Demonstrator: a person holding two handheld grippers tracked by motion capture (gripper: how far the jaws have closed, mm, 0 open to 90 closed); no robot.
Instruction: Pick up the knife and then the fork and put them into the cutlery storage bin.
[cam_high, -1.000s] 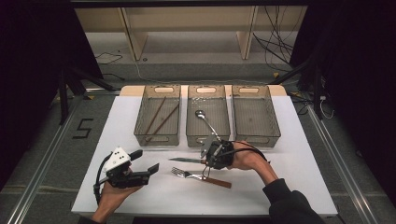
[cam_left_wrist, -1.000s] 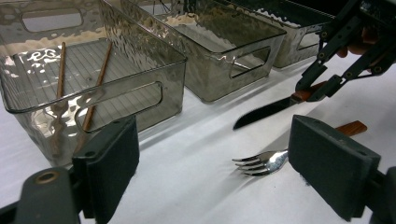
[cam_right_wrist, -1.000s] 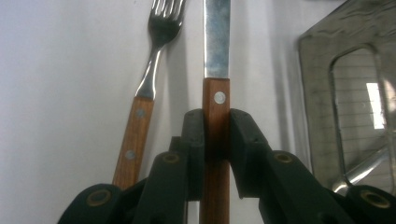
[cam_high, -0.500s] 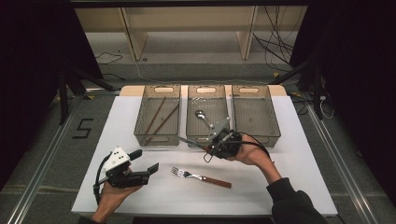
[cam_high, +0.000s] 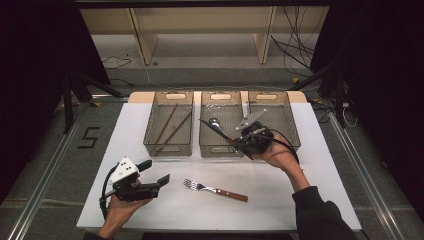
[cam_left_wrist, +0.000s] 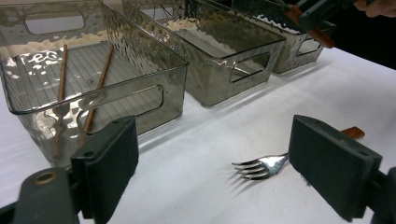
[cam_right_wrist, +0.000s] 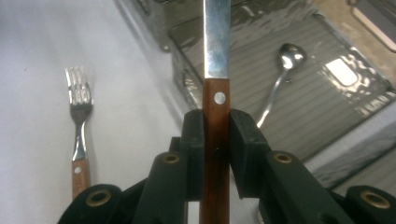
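My right gripper (cam_high: 239, 142) is shut on the wooden handle of a table knife (cam_high: 217, 131), held in the air over the front wall of the middle bin (cam_high: 220, 149). The blade points up-left across that bin. In the right gripper view the pads (cam_right_wrist: 194, 140) clamp the handle of the knife (cam_right_wrist: 217, 46), with a spoon (cam_right_wrist: 280, 70) lying in the bin below. A fork (cam_high: 215, 190) with a wooden handle lies on the white table. My left gripper (cam_high: 156, 171) rests open at the lower left, jaws wide, facing the fork (cam_left_wrist: 261, 165).
Three clear grey bins stand in a row at the back of the table (cam_high: 325, 170). The left bin (cam_high: 168, 94) holds two chopsticks (cam_high: 172, 131). The right bin (cam_high: 287, 107) lies just behind my right hand. Dark floor surrounds the table.
My right gripper lifted the knife off the table beside the fork and carried it up and back to the middle bin. The left gripper and the fork stayed put.
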